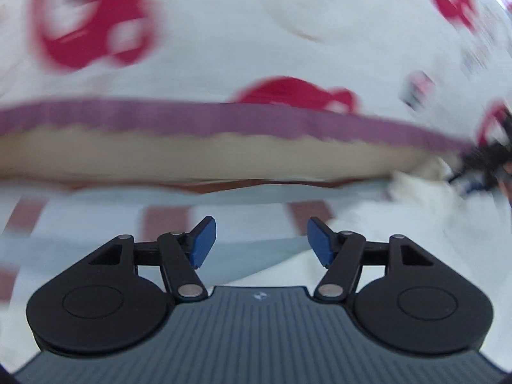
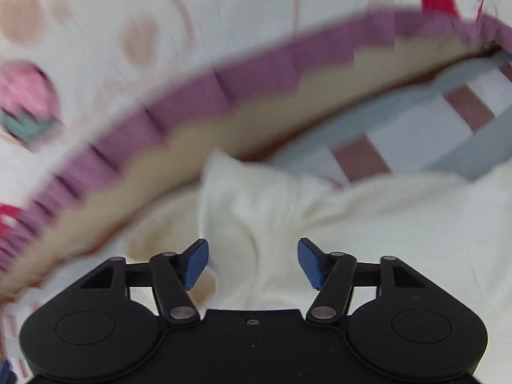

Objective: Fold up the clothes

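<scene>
A cream-white garment (image 2: 352, 211) lies crumpled on a checked cloth, right in front of my right gripper (image 2: 252, 262), which is open and empty with the fabric between and below its blue pads. The garment's edge also shows at the right of the left wrist view (image 1: 416, 204). My left gripper (image 1: 260, 243) is open and empty above the checked cloth (image 1: 166, 220), to the left of the garment. The right gripper's black frame (image 1: 486, 156) shows blurred at the far right of the left wrist view.
A white bedcover with red prints (image 1: 224, 48) and a purple ruffled trim (image 1: 224, 118) fills the space ahead, with a tan band (image 1: 192, 153) under it. It also shows in the right wrist view (image 2: 192, 96). The checked cloth (image 2: 400, 134) has grey and brown-red squares.
</scene>
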A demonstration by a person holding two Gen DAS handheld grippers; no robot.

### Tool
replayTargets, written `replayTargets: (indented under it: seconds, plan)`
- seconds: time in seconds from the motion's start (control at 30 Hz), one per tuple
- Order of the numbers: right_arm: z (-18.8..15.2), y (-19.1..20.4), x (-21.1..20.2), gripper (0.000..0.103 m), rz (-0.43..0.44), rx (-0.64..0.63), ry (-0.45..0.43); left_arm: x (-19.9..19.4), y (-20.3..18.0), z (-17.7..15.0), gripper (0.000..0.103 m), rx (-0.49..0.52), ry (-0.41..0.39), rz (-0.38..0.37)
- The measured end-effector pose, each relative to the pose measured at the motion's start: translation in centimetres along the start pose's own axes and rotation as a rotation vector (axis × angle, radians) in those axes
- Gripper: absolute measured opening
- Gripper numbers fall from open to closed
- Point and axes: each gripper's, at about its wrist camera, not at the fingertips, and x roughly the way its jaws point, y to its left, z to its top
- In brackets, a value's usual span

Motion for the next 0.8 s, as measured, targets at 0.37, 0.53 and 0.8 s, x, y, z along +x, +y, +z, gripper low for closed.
replayTargets:
  seconds: [0.37,0.53,0.8]
  plan:
    - [3.0,3.4,-5.0,0.017,0.009,-0.28,-0.249,13.8,-7.2,-0.8,0.071,0.04,0.229,-0.179]
    - [0.2,3.3,-3.6,0.07,0.002,-0.291,-0.122,14.8,-7.7,-1.0,0.088,-0.012,0.219,-0.193]
    - [-0.7,3.2,-0.8,0.004,-0.164,-0.171,-0.146,12.7,-9.4,-0.5,0.012,0.086,0.13,-0.162]
